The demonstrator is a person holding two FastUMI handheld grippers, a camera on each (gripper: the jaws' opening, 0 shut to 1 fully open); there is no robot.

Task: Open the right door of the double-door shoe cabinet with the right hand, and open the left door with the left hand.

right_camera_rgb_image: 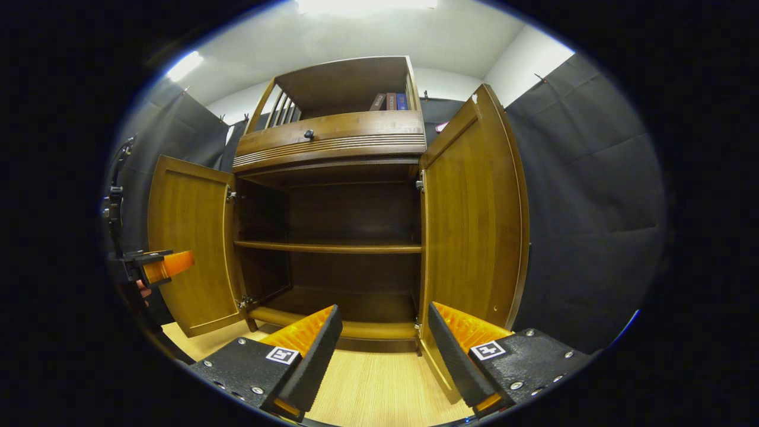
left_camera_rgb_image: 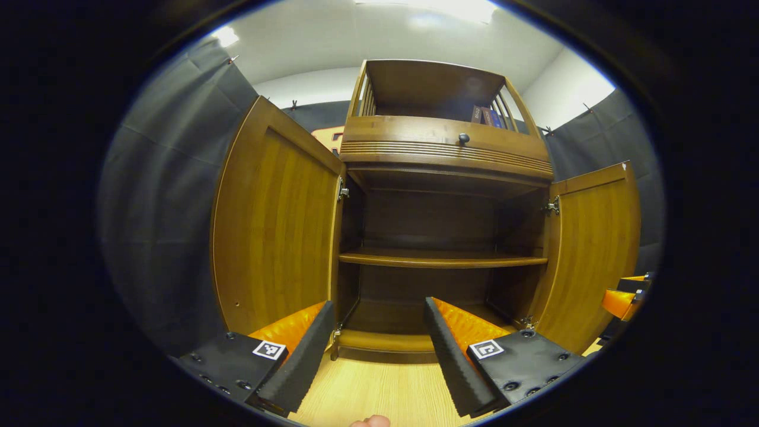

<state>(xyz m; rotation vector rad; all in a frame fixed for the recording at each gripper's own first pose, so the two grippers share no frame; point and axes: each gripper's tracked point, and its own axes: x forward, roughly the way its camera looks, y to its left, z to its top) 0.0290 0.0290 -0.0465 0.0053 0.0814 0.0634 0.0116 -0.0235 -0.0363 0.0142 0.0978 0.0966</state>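
The brown wooden shoe cabinet [left_camera_rgb_image: 439,178] stands with both doors swung wide. In the left gripper view the left door [left_camera_rgb_image: 276,225] is beside my left gripper [left_camera_rgb_image: 378,332], which is open with nothing between its fingers. The right door [left_camera_rgb_image: 593,249] hangs open at the far side. In the right gripper view the cabinet [right_camera_rgb_image: 332,178] shows its bare shelf [right_camera_rgb_image: 329,247]. There the right door [right_camera_rgb_image: 474,213] stands just past my right gripper [right_camera_rgb_image: 384,338], also open and holding nothing. The left door [right_camera_rgb_image: 190,243] has the left gripper's orange finger [right_camera_rgb_image: 169,265] in front of it.
A drawer with a dark knob [left_camera_rgb_image: 463,139] sits above the doors, and books [right_camera_rgb_image: 390,101] stand on the top rack. Light wooden floor [left_camera_rgb_image: 379,391] runs up to the cabinet. Black cloth walls close in both sides. The other gripper's orange finger [left_camera_rgb_image: 619,301] shows at the right edge.
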